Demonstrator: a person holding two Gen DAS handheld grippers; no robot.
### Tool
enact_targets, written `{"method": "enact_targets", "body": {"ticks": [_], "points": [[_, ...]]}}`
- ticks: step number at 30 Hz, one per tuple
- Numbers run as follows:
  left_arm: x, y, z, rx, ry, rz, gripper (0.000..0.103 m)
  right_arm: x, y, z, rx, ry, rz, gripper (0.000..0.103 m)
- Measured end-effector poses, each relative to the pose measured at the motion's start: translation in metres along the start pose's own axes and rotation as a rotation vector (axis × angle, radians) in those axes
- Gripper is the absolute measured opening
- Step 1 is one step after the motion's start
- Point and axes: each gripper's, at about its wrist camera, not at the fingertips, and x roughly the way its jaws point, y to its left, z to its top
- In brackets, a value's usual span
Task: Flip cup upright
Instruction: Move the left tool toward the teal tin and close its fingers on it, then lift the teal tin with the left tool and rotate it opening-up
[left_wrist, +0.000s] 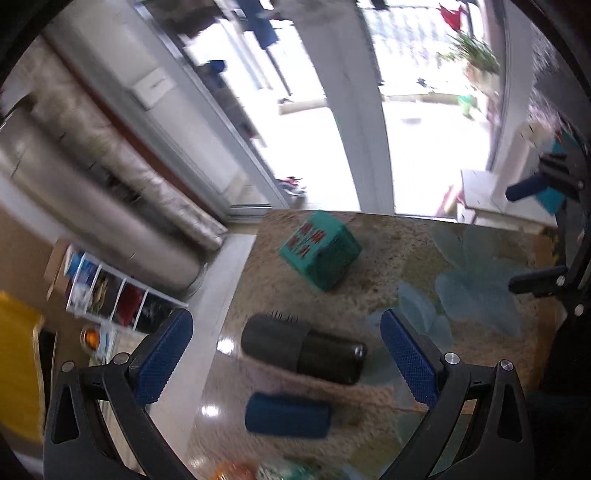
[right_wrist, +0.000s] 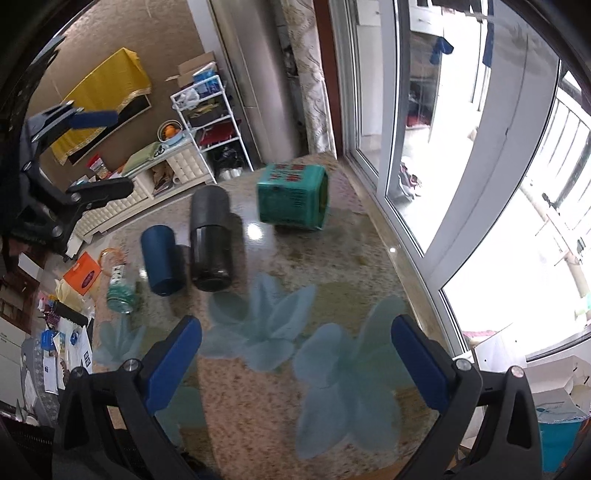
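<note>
A black cup (left_wrist: 303, 349) lies on its side on the glass-topped table (left_wrist: 424, 258); it also shows in the right wrist view (right_wrist: 211, 238). A blue cup (left_wrist: 288, 415) lies on its side beside it, also in the right wrist view (right_wrist: 162, 260). A teal square cup (left_wrist: 319, 249) lies tipped over farther off, also in the right wrist view (right_wrist: 293, 197). My left gripper (left_wrist: 286, 354) is open, hovering above the black cup. My right gripper (right_wrist: 295, 360) is open and empty over the flower pattern, short of the cups.
A small glass bottle (right_wrist: 120, 291) lies left of the blue cup. An orange packet (right_wrist: 83, 277) and papers sit at the table's left edge. Sliding glass doors (right_wrist: 443, 147) run along the right. A white shelf rack (right_wrist: 207, 122) stands behind the table.
</note>
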Motion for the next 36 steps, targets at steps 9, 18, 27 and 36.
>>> {"method": "enact_targets", "body": {"ticks": [9, 18, 27, 36], "points": [[0.08, -0.001, 0.059, 0.207, 0.028, -0.176, 0.103, 0.025, -0.054, 0.004, 0.078, 0.089, 0.014, 0.103], [0.169, 0.001, 0.072, 0.312, 0.242, -0.372, 0.103, 0.052, -0.097, 0.006, 0.155, 0.164, 0.025, 0.103], [0.232, -0.016, 0.076, 0.388, 0.316, -0.483, 0.103, 0.07, -0.12, 0.014, 0.191, 0.183, 0.025, 0.103], [0.271, -0.021, 0.067, 0.464, 0.369, -0.484, 0.103, 0.084, -0.128, 0.014, 0.211, 0.202, 0.029, 0.103]]}}
